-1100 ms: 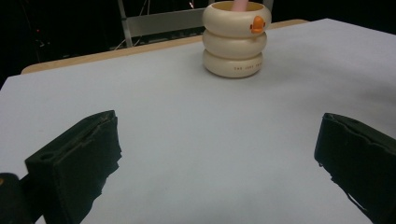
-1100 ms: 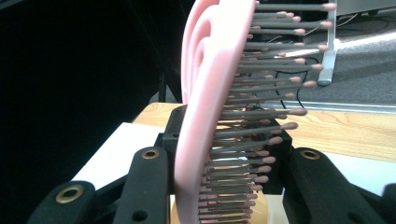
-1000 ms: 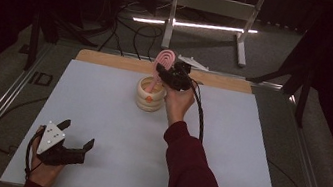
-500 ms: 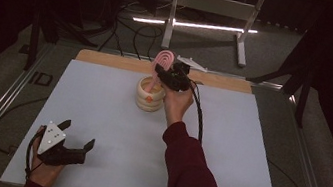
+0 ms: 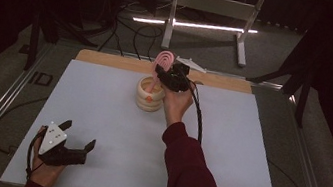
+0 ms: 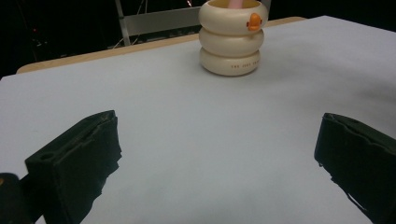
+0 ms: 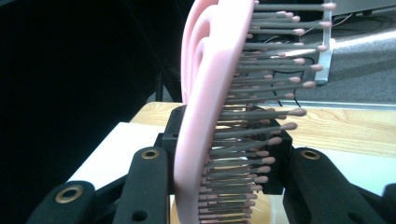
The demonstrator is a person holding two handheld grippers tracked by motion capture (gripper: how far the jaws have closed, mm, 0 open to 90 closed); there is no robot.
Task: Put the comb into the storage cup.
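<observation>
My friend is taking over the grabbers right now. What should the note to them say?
Right gripper: shut on the pink hairbrush, holding it upright over the cream holder, handle end down in its opening.
Left gripper: open, holding nothing, resting on the white mat at the near left corner.
Holder: far middle of the mat, upright, with a small orange duck on its side.
Done: brush picked up and brought to the holder.
Left: probably lower the brush fully in, open the jaws and pull the hand back. How deep the handle sits I cannot tell.
</observation>
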